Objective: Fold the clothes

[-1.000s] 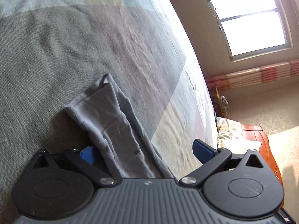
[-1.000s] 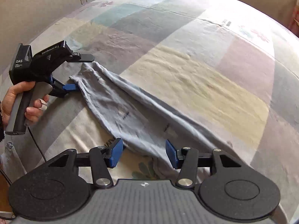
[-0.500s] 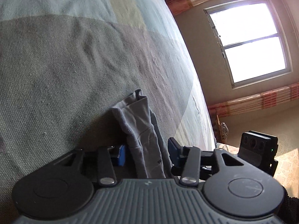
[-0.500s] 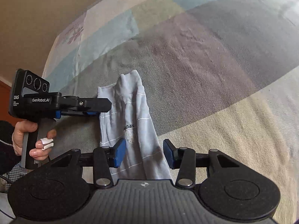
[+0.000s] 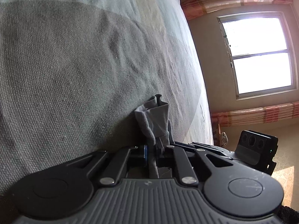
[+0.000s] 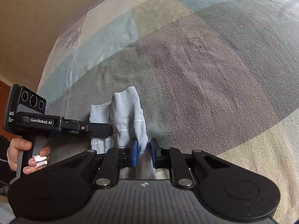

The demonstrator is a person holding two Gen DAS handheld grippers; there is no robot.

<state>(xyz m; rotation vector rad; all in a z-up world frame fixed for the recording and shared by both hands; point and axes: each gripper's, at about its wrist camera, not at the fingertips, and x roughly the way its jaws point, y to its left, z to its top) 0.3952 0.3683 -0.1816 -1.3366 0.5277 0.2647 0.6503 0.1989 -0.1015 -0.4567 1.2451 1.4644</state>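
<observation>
A light grey-blue garment (image 6: 127,119) with thin white stripes lies bunched on the patchwork bedspread (image 6: 205,65). My right gripper (image 6: 143,152) is shut on its near end, cloth pinched between the blue pads. My left gripper (image 5: 153,152) is shut on another part of the same garment (image 5: 156,119), whose end stands up past the fingertips. In the right wrist view the left gripper (image 6: 104,129) reaches in from the left, its fingers against the garment's left side. The rest of the garment is hidden under the grippers.
The bedspread (image 5: 74,65) fills most of both views. A bright window (image 5: 259,56) and striped curtains are on the far wall. The right gripper's body (image 5: 257,145) sits close beside the left one. A hand (image 6: 24,155) holds the left gripper's handle.
Both grippers have closed on the garment, from open a second ago. The long stretched-out garment has been gathered into a short bunch, and the two grippers have come close together.
</observation>
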